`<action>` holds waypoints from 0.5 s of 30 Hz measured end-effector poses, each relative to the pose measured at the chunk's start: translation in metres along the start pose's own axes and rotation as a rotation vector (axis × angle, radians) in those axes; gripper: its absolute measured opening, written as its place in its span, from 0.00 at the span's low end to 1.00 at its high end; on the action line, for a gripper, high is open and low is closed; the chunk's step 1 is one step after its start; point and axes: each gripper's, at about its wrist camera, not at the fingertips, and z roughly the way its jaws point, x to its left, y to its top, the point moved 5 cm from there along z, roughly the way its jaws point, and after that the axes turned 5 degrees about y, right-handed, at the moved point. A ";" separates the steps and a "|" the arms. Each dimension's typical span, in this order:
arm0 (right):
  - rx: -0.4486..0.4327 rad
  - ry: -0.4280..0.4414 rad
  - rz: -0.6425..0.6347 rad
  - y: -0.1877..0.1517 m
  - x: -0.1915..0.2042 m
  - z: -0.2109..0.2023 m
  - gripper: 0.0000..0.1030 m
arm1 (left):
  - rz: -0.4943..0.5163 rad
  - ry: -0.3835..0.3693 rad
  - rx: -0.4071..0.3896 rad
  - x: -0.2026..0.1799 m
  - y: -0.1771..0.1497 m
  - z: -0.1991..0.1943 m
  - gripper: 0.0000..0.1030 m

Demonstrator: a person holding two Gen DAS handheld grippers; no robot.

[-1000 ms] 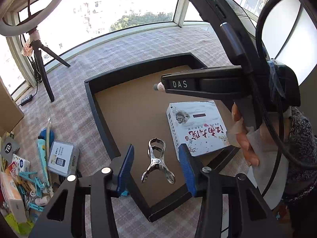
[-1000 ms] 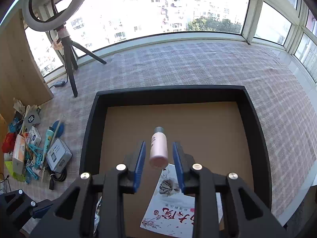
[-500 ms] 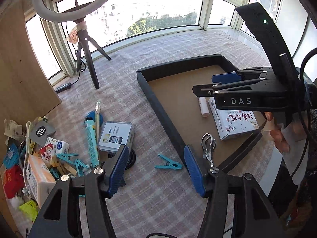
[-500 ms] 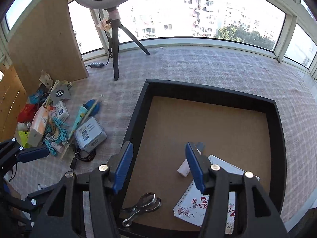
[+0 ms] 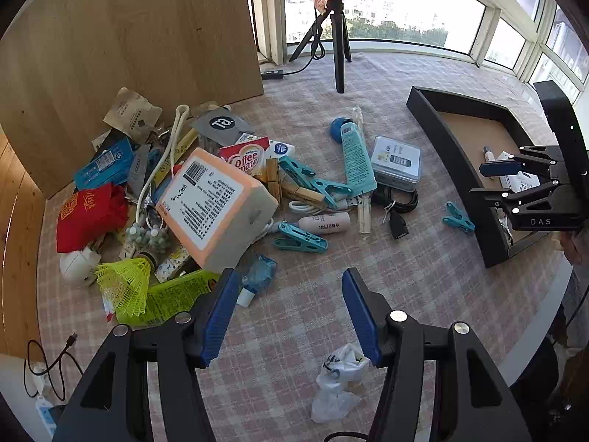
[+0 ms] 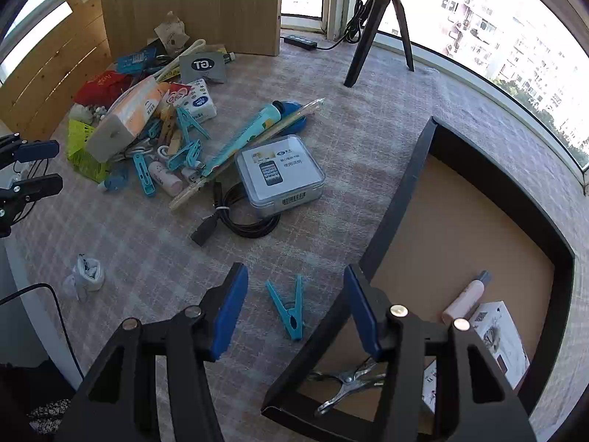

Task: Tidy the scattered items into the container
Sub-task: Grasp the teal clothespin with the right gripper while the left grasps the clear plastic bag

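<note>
The black tray [image 6: 401, 199] sits at the right of the frame, holding a pink bottle [image 6: 464, 296], a box [image 6: 504, 335] and a metal clip [image 6: 346, 383]. A teal peg [image 6: 289, 307] lies on the checked cloth [image 6: 349, 84] just beside it, between the right gripper [image 6: 294, 305] fingers, which are spread and empty. The left gripper [image 5: 287, 313], also spread and empty, hangs over the clutter pile [image 5: 206, 199] at left, by wooden boards [image 5: 129, 37], a tripod [image 5: 335, 37] and sunlit windows [image 5: 405, 7].

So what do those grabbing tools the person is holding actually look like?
Each is a pair of black plastic tongs: the left tongs and the right tongs have two angular black arms tipped with ribbed blue pads, with silver bolts at the joints. Seen from the side, the right one carries white "DAS" lettering and a small green light.
</note>
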 end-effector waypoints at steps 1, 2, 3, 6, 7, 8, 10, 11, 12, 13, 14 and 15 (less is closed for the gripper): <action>0.014 0.002 -0.010 -0.001 0.003 0.005 0.52 | -0.006 -0.001 0.016 0.003 -0.009 0.002 0.54; 0.027 0.005 -0.020 -0.002 0.005 0.009 0.52 | -0.008 -0.004 0.032 0.004 -0.017 0.005 0.54; 0.040 0.004 -0.028 -0.003 0.006 0.013 0.52 | -0.009 -0.010 0.047 0.004 -0.026 0.007 0.54; 0.071 0.006 -0.049 -0.006 0.009 0.023 0.52 | 0.004 -0.037 0.086 -0.004 -0.048 0.012 0.55; 0.082 0.004 -0.054 -0.007 0.009 0.026 0.52 | 0.011 -0.048 0.097 -0.008 -0.054 0.013 0.55; 0.091 -0.002 -0.058 -0.008 0.008 0.029 0.52 | 0.020 -0.061 0.107 -0.013 -0.059 0.015 0.55; 0.106 -0.015 -0.065 -0.010 0.007 0.033 0.52 | 0.039 -0.081 0.125 -0.023 -0.069 0.018 0.57; 0.112 -0.020 -0.066 -0.011 0.007 0.034 0.52 | 0.047 -0.087 0.132 -0.027 -0.072 0.019 0.58; 0.113 -0.022 -0.070 -0.012 0.007 0.035 0.52 | 0.055 -0.095 0.138 -0.031 -0.075 0.020 0.60; 0.114 -0.020 -0.074 -0.012 0.008 0.035 0.52 | 0.062 -0.104 0.142 -0.034 -0.077 0.021 0.60; 0.117 -0.015 -0.076 -0.012 0.008 0.036 0.52 | 0.067 -0.112 0.145 -0.037 -0.079 0.022 0.60; 0.123 -0.009 -0.078 -0.013 0.009 0.037 0.52 | 0.072 -0.117 0.149 -0.039 -0.080 0.023 0.60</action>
